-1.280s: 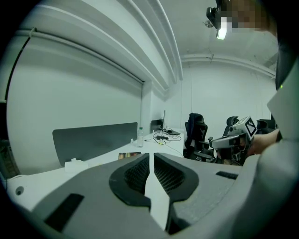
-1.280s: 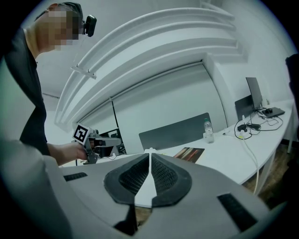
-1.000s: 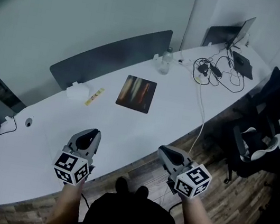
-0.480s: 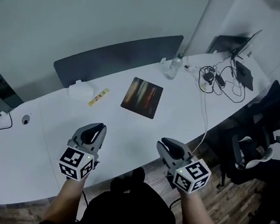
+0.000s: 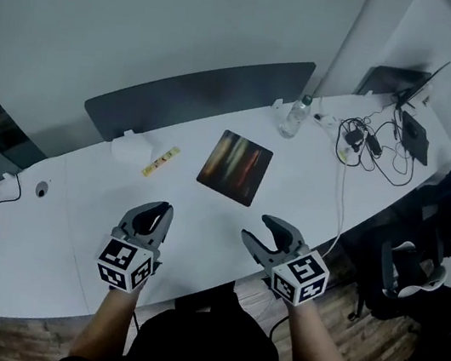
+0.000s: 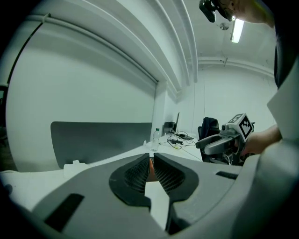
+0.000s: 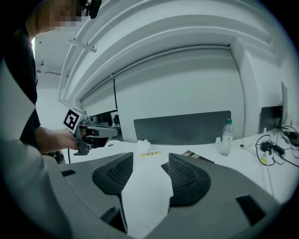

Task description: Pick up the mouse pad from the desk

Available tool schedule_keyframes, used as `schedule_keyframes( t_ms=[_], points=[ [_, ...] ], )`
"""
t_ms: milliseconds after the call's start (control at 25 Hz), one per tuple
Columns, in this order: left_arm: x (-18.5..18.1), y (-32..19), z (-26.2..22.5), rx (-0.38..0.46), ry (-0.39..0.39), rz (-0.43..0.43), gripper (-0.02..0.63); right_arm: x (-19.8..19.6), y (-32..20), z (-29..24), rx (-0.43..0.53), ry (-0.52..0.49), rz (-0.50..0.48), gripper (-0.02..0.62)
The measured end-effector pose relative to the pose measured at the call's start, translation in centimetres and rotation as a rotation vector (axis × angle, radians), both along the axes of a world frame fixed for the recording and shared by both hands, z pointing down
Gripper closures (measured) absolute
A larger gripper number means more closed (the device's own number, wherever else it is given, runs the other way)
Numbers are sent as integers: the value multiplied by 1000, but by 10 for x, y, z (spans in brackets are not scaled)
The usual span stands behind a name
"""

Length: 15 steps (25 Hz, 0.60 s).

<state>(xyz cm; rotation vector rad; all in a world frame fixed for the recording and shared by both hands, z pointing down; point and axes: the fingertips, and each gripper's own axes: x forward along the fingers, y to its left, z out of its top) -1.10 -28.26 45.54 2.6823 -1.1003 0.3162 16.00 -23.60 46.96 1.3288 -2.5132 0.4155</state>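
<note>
The mouse pad [image 5: 235,166], dark with orange and brown streaks, lies flat on the white desk [image 5: 54,223] a little beyond both grippers. My left gripper [image 5: 156,209] hovers over the desk's near part, shut and empty; in the left gripper view a sliver of the mouse pad [image 6: 151,169] shows past the left gripper [image 6: 150,158]. My right gripper [image 5: 266,233] hovers right of it, open. Its jaws have just been opening, with nothing between them. In the right gripper view the mouse pad [image 7: 195,155] lies just beyond the right gripper [image 7: 150,155].
A water bottle [image 5: 292,116] stands behind the pad. Cables [image 5: 370,145] and a laptop [image 5: 399,80] fill the desk's far right. A white box [image 5: 127,148] and a yellow strip [image 5: 160,160] lie left of the pad. A dark divider panel [image 5: 198,93] backs the desk. Chairs [image 5: 417,270] stand at the right.
Both grippers have moved forward over the desk towards the mouse pad. The right gripper's jaws have gone from shut to open.
</note>
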Motion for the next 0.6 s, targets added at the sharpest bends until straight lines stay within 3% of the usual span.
schedule_keyframes(
  t_ms=[360, 600],
  points=[
    [27, -41, 30, -61, -26, -55, 571, 19, -72, 40, -54, 27, -86, 307],
    [36, -52, 56, -105, -72, -58, 571, 19, -99, 71, -63, 105, -172, 252]
  ],
)
